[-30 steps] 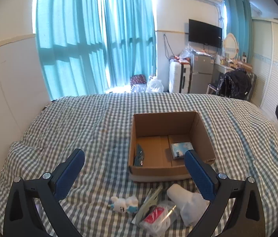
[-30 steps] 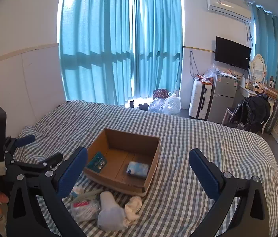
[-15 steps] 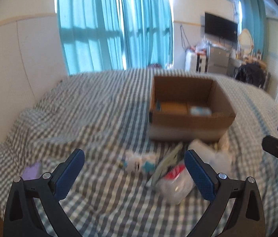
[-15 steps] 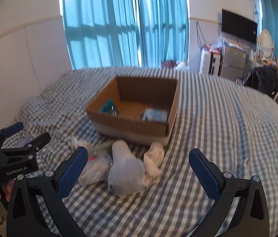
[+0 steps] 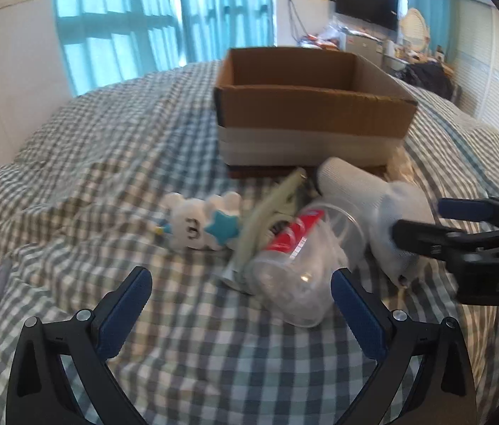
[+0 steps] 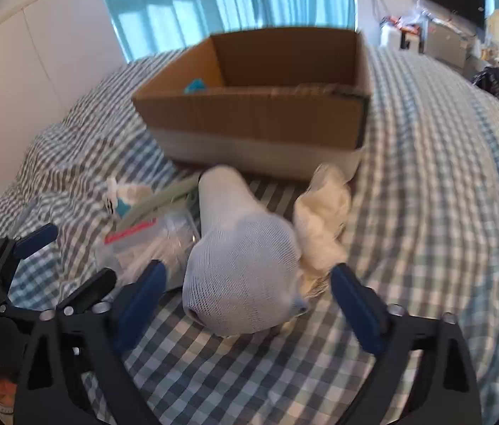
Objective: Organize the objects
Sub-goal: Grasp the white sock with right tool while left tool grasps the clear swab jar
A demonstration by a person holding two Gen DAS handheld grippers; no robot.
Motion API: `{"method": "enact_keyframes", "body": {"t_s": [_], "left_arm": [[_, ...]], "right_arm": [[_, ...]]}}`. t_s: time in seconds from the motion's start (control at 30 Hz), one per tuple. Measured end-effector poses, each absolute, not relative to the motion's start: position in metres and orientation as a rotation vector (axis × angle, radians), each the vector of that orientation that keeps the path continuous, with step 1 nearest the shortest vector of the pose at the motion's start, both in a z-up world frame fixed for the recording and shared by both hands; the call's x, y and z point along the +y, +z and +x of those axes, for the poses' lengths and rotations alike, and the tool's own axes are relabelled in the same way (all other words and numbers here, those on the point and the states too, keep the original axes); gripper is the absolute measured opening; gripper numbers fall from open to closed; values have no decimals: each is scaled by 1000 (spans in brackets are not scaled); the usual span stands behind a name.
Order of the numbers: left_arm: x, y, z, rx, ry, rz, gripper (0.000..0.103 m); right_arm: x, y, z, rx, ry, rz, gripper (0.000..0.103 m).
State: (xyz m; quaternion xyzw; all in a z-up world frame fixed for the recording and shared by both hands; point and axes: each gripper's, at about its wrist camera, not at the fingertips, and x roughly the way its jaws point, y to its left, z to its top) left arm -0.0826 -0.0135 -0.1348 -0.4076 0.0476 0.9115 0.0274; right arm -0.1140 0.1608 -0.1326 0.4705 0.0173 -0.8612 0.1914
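Observation:
An open cardboard box (image 5: pixel 313 106) (image 6: pixel 260 117) stands on the checked bed. In front of it lie a white plush toy with a blue star (image 5: pixel 203 225), a clear plastic cup with a red label (image 5: pixel 302 258) (image 6: pixel 143 244), a pale flat packet (image 5: pixel 270 212), a white sock (image 5: pixel 373 198) (image 6: pixel 242 258) and a cream cloth (image 6: pixel 323 219). My left gripper (image 5: pixel 240 297) is open, low over the bed just short of the cup. My right gripper (image 6: pixel 245 297) is open, its jaws standing either side of the sock's near end. A blue item (image 6: pixel 196 85) shows inside the box.
The checked bedspread (image 5: pixel 107 163) is rumpled at the left. A white wall panel (image 6: pixel 19 71) borders the bed's left side. Teal curtains (image 5: pixel 164 21) hang behind. A TV (image 5: pixel 366 1), a fridge and luggage stand at the far right.
Both grippers have dropped and moved forward toward the pile in front of the box. The right gripper now straddles the sock. Both stay open.

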Motion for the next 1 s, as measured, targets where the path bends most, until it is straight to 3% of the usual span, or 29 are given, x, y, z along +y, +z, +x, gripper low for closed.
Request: {"method": "enact_keyframes", "body": {"t_s": [0.07, 0.17, 0.5, 0.63, 0.77, 1.0], "left_arm": [[-6, -139, -83, 197, 2800, -1265, 103], [6, -144, -85, 266, 2786, -1268, 103], [42, -150, -111, 428, 2748, -1210, 103], [52, -161, -108, 483, 2718, -1252, 89], [55, -157, -91, 544, 2698, -1250, 68], [48, -146, -82, 350, 2634, -1241, 65]], "right_arm": [[159, -139, -114, 65, -2390, 1343, 66], [164, -135, -107, 52, -2393, 1302, 57], [211, -92, -93, -37, -2513, 1188, 55], [227, -96, -92, -63, -2526, 1223, 55], [228, -93, -90, -70, -2525, 1225, 56], [227, -94, -88, -56, -2522, 1233, 56]]}}
